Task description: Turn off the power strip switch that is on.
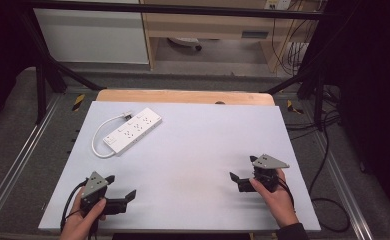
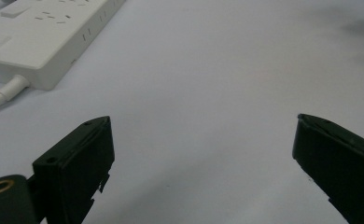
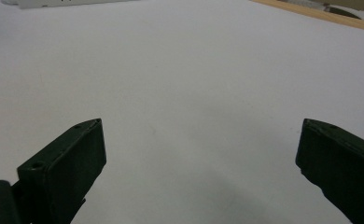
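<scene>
Starting posture at a work table. The white power strip [image 1: 133, 130] lies flat on the pale table top [image 1: 198, 150] toward its far left, set at a slant, with its short cord [image 1: 100, 142] looping round the near end and its plug [image 1: 128, 115] resting beside the strip's far edge. The left gripper [image 1: 120, 187] rests near the front left corner with its jaws spread wide and nothing between them; in the left gripper view the strip [image 2: 45, 37] sits ahead and to the left, well apart from the jaws. The right gripper [image 1: 243, 172], held in the person's hand [image 1: 278, 197] near the front right, also stands wide open and empty (its own view looks across bare table, with the strip [image 3: 68, 3] just at the top edge). Judged risks: the strip is light and lies on a smooth surface, so a jaw meeting it off-centre would likely push or spin it rather than seize it; a grip on the cord alone could drag the strip askew; the loose plug may slip from a slanted pinch
</scene>
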